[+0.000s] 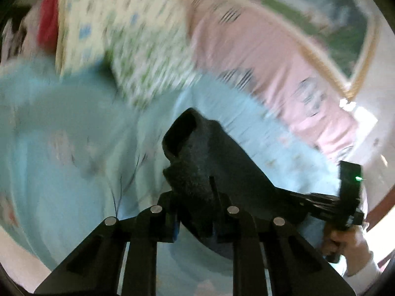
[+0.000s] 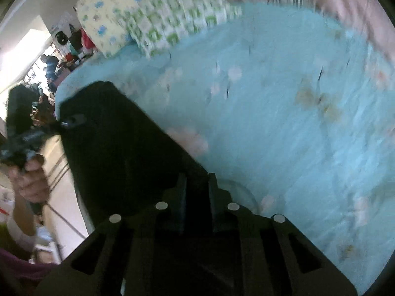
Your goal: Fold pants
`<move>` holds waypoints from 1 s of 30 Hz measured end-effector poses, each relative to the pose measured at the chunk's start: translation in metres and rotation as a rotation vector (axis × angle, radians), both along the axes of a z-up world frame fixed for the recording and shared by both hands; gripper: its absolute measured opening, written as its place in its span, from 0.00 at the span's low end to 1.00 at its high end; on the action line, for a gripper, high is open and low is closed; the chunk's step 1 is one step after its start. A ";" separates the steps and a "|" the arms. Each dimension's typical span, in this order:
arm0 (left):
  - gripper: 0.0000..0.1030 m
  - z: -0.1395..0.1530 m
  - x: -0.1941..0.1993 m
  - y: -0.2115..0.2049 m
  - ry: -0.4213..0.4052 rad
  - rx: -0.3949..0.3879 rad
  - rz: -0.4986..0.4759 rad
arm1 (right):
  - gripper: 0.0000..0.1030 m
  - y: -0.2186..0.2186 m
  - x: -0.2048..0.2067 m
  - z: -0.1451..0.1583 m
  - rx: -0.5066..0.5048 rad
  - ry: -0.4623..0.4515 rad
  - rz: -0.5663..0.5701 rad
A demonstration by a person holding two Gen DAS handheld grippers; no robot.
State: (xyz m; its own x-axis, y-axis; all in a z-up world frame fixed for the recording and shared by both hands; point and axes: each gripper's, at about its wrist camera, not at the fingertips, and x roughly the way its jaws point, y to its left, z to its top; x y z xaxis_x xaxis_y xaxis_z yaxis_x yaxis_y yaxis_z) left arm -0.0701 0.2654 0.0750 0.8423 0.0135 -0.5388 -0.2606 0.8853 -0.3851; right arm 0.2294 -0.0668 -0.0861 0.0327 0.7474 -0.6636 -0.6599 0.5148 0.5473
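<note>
Right wrist view shows the bed [image 2: 284,103] beneath dark pants [image 2: 118,143] hanging in the air between both claws, right claw [image 2: 196,190] and left claw [image 1: 195,190] each clamped on cloth, so folding looks barely underway, with laying and creasing left.

The left claw [image 1: 197,192] sits low at frame centre, pinching dark cloth. The right claw [image 2: 196,190] likewise clamps cloth at lower centre. A bare hand [image 2: 29,180] grips a handle at left edge.
</note>
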 end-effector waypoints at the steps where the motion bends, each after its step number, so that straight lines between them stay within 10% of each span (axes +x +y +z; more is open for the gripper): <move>1: 0.17 0.006 -0.002 -0.002 -0.013 0.021 -0.011 | 0.15 -0.004 0.001 0.009 0.010 -0.029 -0.031; 13: 0.30 -0.071 0.025 0.038 0.230 0.091 0.036 | 0.23 0.040 -0.008 -0.022 -0.002 -0.052 -0.189; 17: 0.52 -0.054 0.010 0.037 0.202 0.153 0.116 | 0.34 0.009 -0.015 -0.009 0.089 -0.032 -0.278; 30: 0.59 -0.019 0.048 -0.062 0.147 0.198 -0.133 | 0.46 -0.124 -0.081 0.013 0.139 0.000 -0.473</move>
